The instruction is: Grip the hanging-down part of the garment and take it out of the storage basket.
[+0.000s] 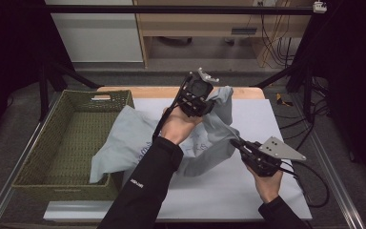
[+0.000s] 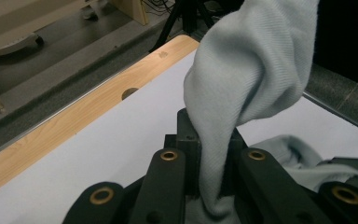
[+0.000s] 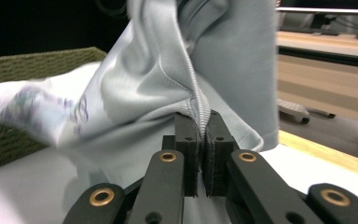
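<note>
**Grey garment pinched in both tongs**

Cloth is what I have in each hand: the pale grey garment [image 1: 138,138] hangs between my two tongs above the white table top [image 1: 248,191]. My left gripper [image 1: 209,98], raised toward the far edge of the table, is clenched on a bunched fold, which in the left gripper view rises from between the jaws. My right gripper [image 1: 236,142], lower and nearer me, is clamped on a stitched hem; the right gripper view shows that seam squeezed between the pads [image 3: 186,140]. The garment's other end drapes over the rim of the green woven basket [image 1: 66,138] at the table's left side.
</note>
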{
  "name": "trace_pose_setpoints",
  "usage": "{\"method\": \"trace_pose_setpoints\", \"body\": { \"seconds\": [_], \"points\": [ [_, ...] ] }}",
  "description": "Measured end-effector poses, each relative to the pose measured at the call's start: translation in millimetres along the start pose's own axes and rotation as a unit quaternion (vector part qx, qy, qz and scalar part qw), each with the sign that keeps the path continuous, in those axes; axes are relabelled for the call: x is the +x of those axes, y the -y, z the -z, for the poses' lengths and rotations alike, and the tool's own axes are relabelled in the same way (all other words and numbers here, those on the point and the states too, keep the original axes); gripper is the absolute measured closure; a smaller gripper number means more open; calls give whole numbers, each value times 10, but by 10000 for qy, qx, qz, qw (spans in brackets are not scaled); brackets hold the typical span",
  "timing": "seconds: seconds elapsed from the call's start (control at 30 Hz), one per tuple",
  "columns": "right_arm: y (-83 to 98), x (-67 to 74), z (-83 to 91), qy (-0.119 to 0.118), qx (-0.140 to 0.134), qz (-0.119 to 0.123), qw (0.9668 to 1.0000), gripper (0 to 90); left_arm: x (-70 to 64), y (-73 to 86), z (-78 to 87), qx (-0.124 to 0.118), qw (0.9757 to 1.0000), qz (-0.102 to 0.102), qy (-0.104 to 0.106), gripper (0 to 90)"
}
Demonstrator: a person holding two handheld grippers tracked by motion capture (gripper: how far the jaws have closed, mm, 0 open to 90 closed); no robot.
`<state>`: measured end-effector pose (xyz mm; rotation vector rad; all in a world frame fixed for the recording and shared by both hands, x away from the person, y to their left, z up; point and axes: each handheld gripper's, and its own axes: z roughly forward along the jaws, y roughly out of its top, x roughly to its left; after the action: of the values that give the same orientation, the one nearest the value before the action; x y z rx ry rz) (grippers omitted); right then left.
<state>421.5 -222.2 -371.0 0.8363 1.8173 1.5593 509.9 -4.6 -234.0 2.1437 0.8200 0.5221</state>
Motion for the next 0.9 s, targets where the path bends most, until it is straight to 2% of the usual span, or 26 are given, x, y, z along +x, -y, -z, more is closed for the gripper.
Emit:
{"method": "trace_pose_setpoints", "body": {
  "seconds": [0.13, 0.17, 0.27, 0.3, 0.33, 0.37, 0.4, 0.43, 0.5, 0.57, 0.6, 0.63, 0.7, 0.77, 0.8, 0.9],
  "points": [
    [-19, -98, 94, 133, -39, -79, 9999, 867, -36, -11, -41, -15, 10000, 26, 29, 830],
    [-14, -116, 104, 149, -49, -62, 9999, 867, -38, -11, -46, 25, 10000, -23, 42, 830],
    [26, -121, 92, 88, 71, -101, 9999, 857, -69, 7, -77, -23, 10000, 14, 66, 830],
    [82, -107, 57, 58, 95, -116, 9999, 800, -67, 10, -79, 24, 10000, -36, 77, 830],
    [82, -107, 57, 58, 95, -116, 9999, 800, -76, 17, -92, -22, 10000, 29, 84, 830],
    [131, -88, 33, 98, 21, -154, 9998, 533, -74, 21, -98, 29, 9999, 13, 105, 830],
    [131, -88, 33, 98, 21, -154, 9998, 533, -72, 24, -109, 36, 9999, 2, 103, 830],
    [148, -83, 31, 202, 8, -110, 9997, 430, -72, 25, -114, 48, 9999, 7, 107, 830],
    [149, -96, 36, 149, 115, -188, 9996, 256, -73, 22, -124, 62, 9999, -5, 105, 830],
    [152, -124, 56, 185, 61, -322, 9993, 109, -72, 21, -127, 60, 9999, -15, 86, 830],
    [149, -136, 68, 133, 69, -392, 9991, 77, -64, 22, -127, 70, 9999, -19, 102, 830],
    [149, -146, 100, 181, -37, -399, 9990, 39, -60, 25, -128, 80, 9999, -45, 94, 830],
    [146, -152, 121, 208, -56, -386, 9990, 31, -57, 39, -140, 65, 9999, 17, 110, 830],
    [154, -177, 149, 300, -135, -372, 9988, 19, -46, 50, -146, 131, 9998, -41, 108, 830],
    [157, -175, 160, 306, -150, -485, 9982, 17, -55, 64, -159, 61, 9999, 31, 112, 830],
    [218, -225, 180, 352, -213, -484, 9980, 8, -65, 105, -186, 82, 9999, 34, 121, 830]
  ]
}}
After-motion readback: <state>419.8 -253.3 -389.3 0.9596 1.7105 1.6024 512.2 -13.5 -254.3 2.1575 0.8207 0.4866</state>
